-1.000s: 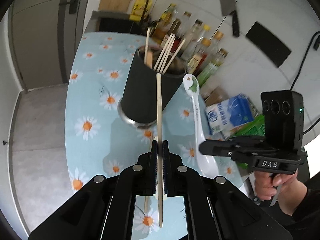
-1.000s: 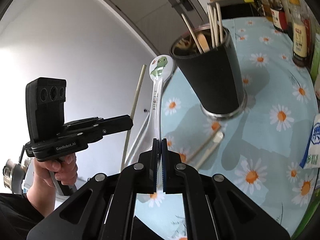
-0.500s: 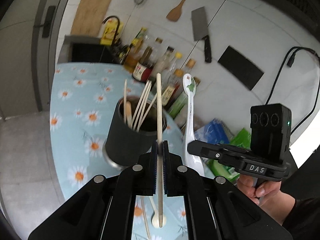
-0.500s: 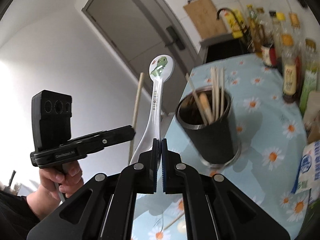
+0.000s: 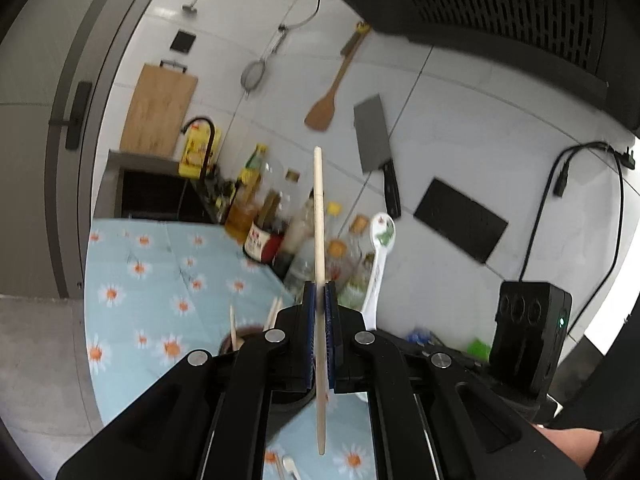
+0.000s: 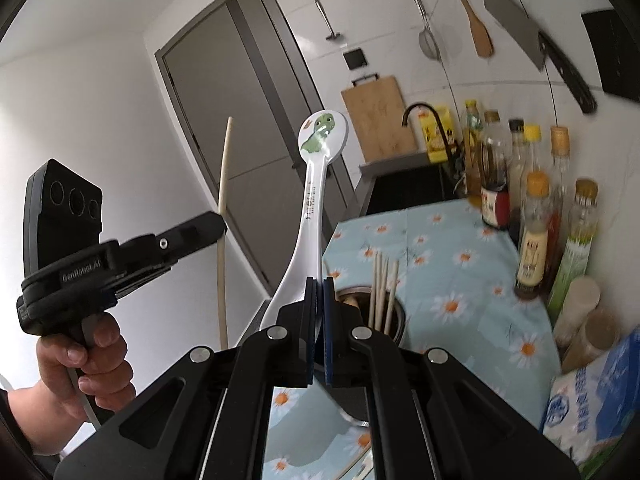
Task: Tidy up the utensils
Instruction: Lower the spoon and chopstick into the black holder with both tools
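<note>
Left gripper is clamping a light, stiff wooden chopstick mid-shaft; right gripper is pinching a smooth white spoon (probably slippery, breakable) low on its handle.

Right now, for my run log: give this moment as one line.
left gripper: shut on wooden chopstick | right gripper: shut on white dinosaur-print spoon | black utensil cup: below

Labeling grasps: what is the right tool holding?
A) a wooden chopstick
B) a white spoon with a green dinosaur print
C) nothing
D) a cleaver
B: in the right wrist view the right tool is shut on the white spoon, its dinosaur-printed end pointing up.
</note>
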Demonstrator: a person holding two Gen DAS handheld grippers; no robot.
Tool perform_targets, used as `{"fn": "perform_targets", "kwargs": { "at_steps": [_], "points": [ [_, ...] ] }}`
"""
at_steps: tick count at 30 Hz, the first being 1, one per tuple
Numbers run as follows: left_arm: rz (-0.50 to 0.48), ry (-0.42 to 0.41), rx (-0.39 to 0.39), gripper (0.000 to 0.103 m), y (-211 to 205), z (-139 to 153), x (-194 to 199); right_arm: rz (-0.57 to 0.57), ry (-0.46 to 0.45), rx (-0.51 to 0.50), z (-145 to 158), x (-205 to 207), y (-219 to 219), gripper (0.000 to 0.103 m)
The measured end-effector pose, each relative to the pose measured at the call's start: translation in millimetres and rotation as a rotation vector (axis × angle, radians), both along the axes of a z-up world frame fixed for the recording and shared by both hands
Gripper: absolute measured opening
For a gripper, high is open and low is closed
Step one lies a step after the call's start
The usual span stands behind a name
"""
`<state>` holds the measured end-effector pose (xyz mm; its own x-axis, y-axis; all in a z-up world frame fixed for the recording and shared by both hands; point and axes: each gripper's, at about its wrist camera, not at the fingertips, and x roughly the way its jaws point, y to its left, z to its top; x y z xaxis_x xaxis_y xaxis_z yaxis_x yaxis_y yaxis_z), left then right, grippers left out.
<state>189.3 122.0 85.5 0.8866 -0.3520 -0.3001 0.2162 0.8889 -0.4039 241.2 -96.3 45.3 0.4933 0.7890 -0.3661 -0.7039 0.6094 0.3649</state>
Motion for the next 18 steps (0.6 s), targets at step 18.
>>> {"fn": "perform_targets", "kwargs": {
  "at_steps": [18],
  "points": [
    [0.142,-0.132,0.006,0.004,1,-11,34,-0.028,-0.187,-0.055,-12,33,12,0.004]
  ]
}}
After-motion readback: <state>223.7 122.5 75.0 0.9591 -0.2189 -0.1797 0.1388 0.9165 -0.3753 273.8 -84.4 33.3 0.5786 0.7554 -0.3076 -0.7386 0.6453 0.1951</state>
